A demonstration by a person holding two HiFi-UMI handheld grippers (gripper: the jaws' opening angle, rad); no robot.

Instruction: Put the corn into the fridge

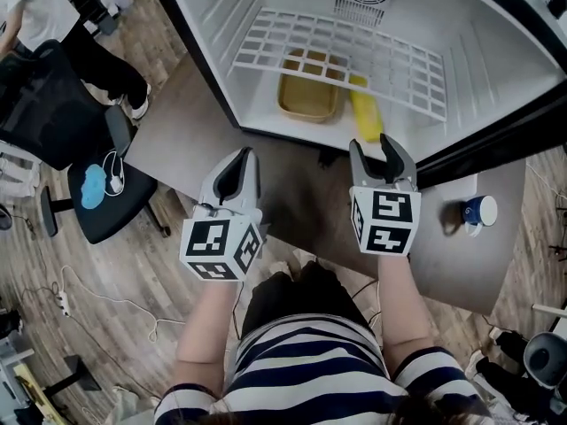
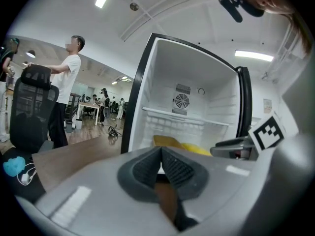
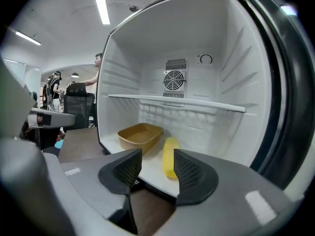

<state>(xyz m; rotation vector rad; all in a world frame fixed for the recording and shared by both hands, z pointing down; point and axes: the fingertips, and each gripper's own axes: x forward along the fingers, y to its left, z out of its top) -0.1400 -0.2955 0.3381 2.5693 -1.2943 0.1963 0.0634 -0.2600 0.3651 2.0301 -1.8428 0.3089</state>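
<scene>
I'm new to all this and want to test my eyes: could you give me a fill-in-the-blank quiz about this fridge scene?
1. The yellow corn cob lies inside the white fridge, beside a tan rectangular ___.
2. The fridge is standing ___.
3. The right gripper has its fingers ___, with nothing between them.
4. The left gripper has its fingers pressed ___.
Missing words: tray; open; apart; together.
</scene>
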